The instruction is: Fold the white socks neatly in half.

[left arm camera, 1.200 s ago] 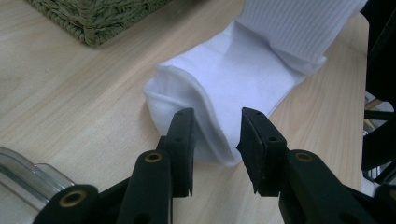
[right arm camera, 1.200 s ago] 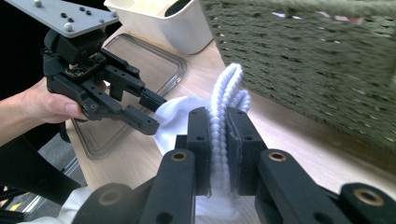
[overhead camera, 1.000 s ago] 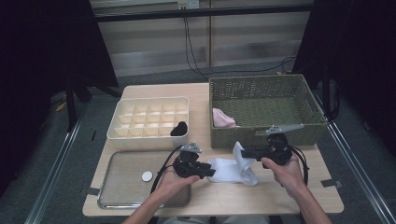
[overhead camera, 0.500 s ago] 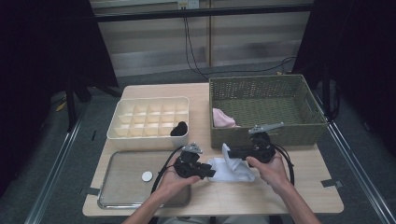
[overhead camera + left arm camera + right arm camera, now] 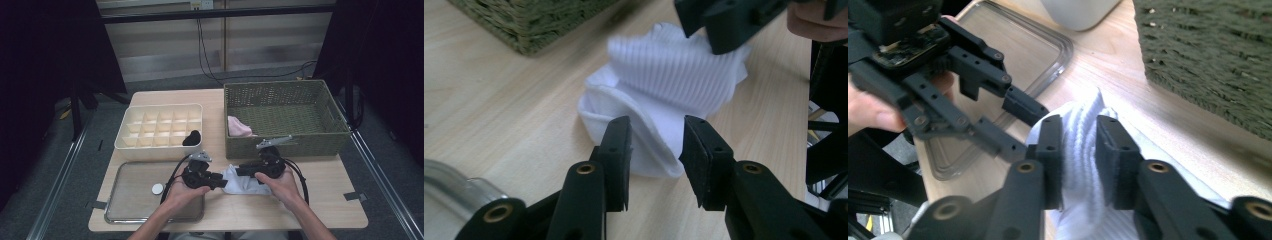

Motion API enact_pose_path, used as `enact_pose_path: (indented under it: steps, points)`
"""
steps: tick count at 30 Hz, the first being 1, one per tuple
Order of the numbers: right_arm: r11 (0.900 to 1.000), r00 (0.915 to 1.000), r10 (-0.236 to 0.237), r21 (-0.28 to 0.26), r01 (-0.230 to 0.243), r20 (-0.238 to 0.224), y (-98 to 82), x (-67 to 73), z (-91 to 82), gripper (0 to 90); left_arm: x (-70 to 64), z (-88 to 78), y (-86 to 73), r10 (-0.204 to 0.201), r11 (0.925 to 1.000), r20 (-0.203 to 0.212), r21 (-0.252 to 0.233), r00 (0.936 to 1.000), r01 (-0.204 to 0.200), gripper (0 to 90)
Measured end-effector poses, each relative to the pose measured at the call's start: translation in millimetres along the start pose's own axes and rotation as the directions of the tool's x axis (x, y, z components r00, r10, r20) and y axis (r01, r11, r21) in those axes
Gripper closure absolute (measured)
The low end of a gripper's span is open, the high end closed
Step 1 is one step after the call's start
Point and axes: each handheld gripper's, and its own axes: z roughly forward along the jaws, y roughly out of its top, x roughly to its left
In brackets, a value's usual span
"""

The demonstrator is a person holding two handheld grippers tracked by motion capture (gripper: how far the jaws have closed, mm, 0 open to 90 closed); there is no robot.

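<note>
A white ribbed sock (image 5: 240, 182) lies crumpled on the wooden table in front of the basket, between my two grippers. My left gripper (image 5: 220, 179) points right at it; in the left gripper view (image 5: 654, 145) its jaws stand apart with the sock's (image 5: 674, 80) folded near edge between them, not squeezed. My right gripper (image 5: 241, 170) points left over the sock. Its jaws (image 5: 1079, 135) have just been opening, and a bunched ridge of the sock (image 5: 1080, 125) stands in the gap. The left gripper (image 5: 1020, 125) faces it a short way off.
A green wicker basket (image 5: 280, 145) stands right behind the sock with a pink cloth (image 5: 239, 126) inside. At the left, a cream compartment box (image 5: 160, 145) holds a black item (image 5: 192, 137). In front of it lies a metal tray (image 5: 130, 200) with a small white disc (image 5: 157, 188).
My right hand has moved left and down, bringing its gripper and the sock close to the left gripper. The left hand has stayed put.
</note>
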Motion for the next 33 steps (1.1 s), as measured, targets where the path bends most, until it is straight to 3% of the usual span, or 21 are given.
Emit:
enact_pose_path:
  steps: [6,11,17,20,22,24,26,33]
  points:
    - [1.0,1.0,-0.002,-0.006,0.002,-0.007,-2.2,3.9,-7.7,62.9,5.4,-5.9,-1.7,-0.01,0.9998,-0.005,-0.017,0.9999,0.01,63.7]
    - [0.999,1.0,0.006,0.035,-0.006,-0.001,-3.7,3.8,9.0,58.5,7.9,-4.5,0.1,-0.019,0.9997,-0.012,-0.014,0.9998,0.018,60.4]
    - [0.998,0.9995,0.017,0.066,-0.019,0.028,-2.3,0.4,24.5,54.8,8.4,0.8,-3.5,-0.017,0.9993,-0.025,0.031,0.9995,0.018,60.8]
    - [0.997,0.9993,0.015,0.077,-0.018,0.033,-2.3,0.2,28.6,54.5,8.8,3.7,-4.0,-0.012,0.9993,-0.011,0.036,0.9999,0.012,61.9]
    - [0.995,0.9982,0.009,0.1,-0.015,0.06,-3.1,0.1,35.0,55.7,9.1,4.3,-3.6,-0.005,0.9991,-0.013,0.041,0.9999,0.006,63.3]
    - [0.992,0.9967,0.02,0.119,-0.029,0.079,-5.1,0.5,41.6,69.6,9.3,5.8,-3.6,-0.008,0.9993,-0.01,0.038,0.9999,0.008,65.4]
    - [0.991,0.9957,-0.001,0.134,-0.011,0.093,-4.5,3.6,41.9,82.7,7.9,6.8,-2.9,-0.002,0.9989,-0.022,0.046,0.9998,0.003,66.0]
    - [0.998,0.9984,-0.004,0.071,0.0,0.056,3.9,6.3,27.9,86.1,7.0,8.5,-2.7,0.002,0.9985,-0.013,0.054,0.9999,-0.001,69.5]
